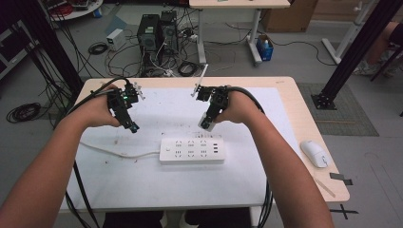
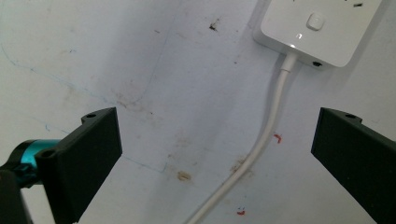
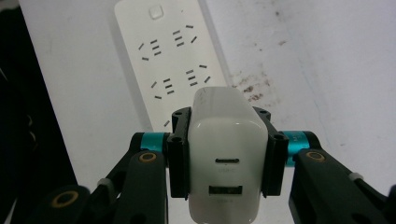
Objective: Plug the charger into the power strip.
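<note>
On the white table mat, the right claw clamps a white charger — just above the power strip.

White charger block clamped above the flat white power strip.

A light wooden table carries a white mat, stained with small brown and red marks. A white computer mouse lies near the table's right edge, off the mat. Beyond the far edge, the grey floor holds two black computer towers amid tangled cables, and a small white box. A second desk stands farther back, a blue box by its leg. Black frame posts rise on the right, above a dark floor mat.
</note>
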